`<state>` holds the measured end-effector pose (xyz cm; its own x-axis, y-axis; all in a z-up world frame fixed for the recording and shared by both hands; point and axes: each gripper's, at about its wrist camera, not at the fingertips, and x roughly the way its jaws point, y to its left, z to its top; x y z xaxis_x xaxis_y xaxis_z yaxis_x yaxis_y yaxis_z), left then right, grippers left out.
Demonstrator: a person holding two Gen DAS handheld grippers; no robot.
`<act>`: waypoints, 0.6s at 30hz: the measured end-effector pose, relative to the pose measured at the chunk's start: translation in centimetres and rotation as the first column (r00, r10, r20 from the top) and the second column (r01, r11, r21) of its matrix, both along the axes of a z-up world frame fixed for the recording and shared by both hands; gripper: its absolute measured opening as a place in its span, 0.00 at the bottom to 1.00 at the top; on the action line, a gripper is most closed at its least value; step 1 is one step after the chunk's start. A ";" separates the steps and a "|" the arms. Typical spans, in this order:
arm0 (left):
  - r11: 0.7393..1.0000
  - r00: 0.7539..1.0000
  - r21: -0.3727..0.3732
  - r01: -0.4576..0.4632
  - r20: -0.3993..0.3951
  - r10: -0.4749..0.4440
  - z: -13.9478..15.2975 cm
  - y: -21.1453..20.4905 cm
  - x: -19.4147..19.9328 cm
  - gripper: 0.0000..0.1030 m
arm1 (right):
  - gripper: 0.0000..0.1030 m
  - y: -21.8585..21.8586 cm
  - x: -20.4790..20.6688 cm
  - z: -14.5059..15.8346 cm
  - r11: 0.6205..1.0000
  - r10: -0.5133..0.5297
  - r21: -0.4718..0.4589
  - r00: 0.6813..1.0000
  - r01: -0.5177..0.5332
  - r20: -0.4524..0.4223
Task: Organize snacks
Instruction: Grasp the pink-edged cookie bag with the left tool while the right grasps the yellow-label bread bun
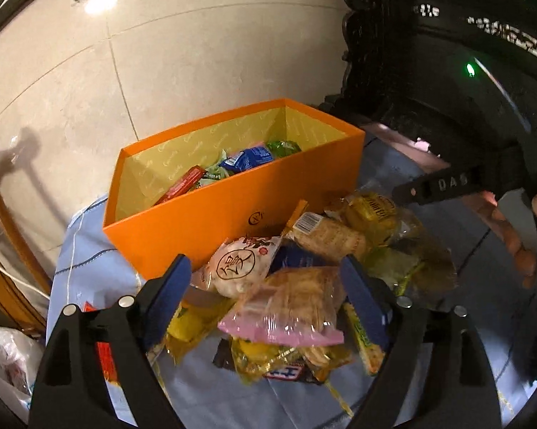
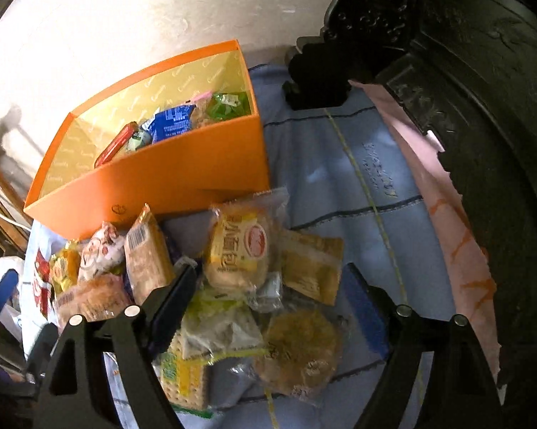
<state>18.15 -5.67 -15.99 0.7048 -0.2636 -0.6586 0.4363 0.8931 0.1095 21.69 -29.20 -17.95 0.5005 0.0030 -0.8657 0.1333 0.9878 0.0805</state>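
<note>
Left wrist view shows your left gripper [image 1: 264, 286] with fingers spread wide over the snack pile [image 1: 304, 286], a pink-edged clear packet [image 1: 289, 311] lying between them, not pinched; the orange box [image 1: 232, 207] sits at eleven o'clock from the pile on the blue cloth [image 1: 89, 268], holding several wrapped snacks; in the right wrist view your right gripper [image 2: 272, 293] is likewise spread, straddling a yellow bun packet [image 2: 238, 254]; the box lies at ten o'clock.
</note>
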 end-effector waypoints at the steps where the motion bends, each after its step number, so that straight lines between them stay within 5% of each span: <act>1: 1.000 1.000 0.005 0.004 0.000 -0.004 -0.2 -0.2 0.3 0.80 | 0.81 0.2 0.4 0.0 1.000 0.005 -0.002 1.000 -0.005 -0.001; 10: 0.992 0.995 0.084 0.090 -0.054 -0.086 -4.2 -2.9 0.8 0.80 | 0.79 2.1 4.3 -4.3 0.997 0.007 -0.081 0.994 -0.016 -0.112; 12: 0.993 0.994 0.087 0.086 -0.082 -0.079 -4.9 -2.9 1.2 0.74 | 0.50 2.4 4.4 -5.0 0.998 0.042 -0.044 0.990 -0.049 -0.138; 14: 0.994 0.991 0.059 0.095 -0.101 -0.088 -5.1 -2.6 1.4 0.56 | 0.47 3.2 4.0 -4.6 0.991 0.077 -0.100 0.990 -0.089 -0.117; 18: 0.994 0.982 -0.024 0.107 -0.154 -0.109 -5.1 -1.7 1.2 0.48 | 0.45 2.8 2.8 -4.2 0.994 0.086 -0.062 0.991 -0.093 -0.107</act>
<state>19.33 -7.39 -21.09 0.5611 -0.3439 -0.7529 0.5410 0.8408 0.0192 24.54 -26.37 -22.11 0.4078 -0.0156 -0.9129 0.0487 0.9988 0.0047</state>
